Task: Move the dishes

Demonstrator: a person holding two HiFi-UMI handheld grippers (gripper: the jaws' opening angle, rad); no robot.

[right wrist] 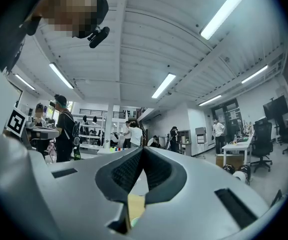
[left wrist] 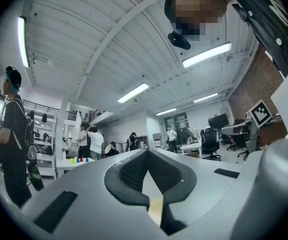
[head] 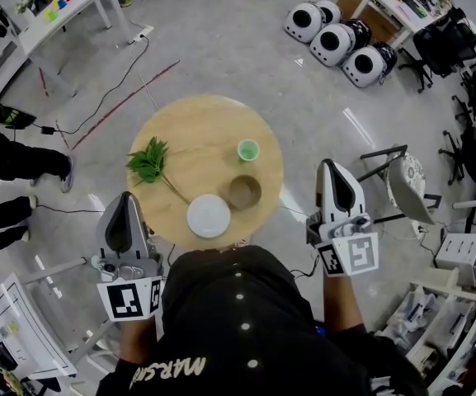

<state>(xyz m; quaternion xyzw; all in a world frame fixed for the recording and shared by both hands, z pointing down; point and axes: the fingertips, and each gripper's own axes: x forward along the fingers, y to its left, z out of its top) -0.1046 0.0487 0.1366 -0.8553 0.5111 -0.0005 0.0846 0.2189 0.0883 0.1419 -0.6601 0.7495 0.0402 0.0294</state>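
In the head view a round wooden table [head: 196, 122] carries a white plate [head: 209, 215] at its near edge. A brown bowl [head: 244, 192] stands just right of the plate, and a small green cup [head: 248, 150] stands beyond the bowl. A leafy green sprig [head: 148, 162] lies on the table's left side. My left gripper [head: 124, 196] is held level off the table's near-left edge, shut and empty. My right gripper [head: 328, 163] is off the table's right edge, also shut with nothing in it. Both gripper views look across the room over closed jaws, left [left wrist: 146, 151] and right [right wrist: 142, 148].
A person's legs [head: 7, 163] stand at the left. A white desk [head: 56, 11] is at the far left. Several round white robots [head: 336, 40] sit on the floor beyond the table. A chair [head: 407, 180] is close on the right, and cables cross the floor.
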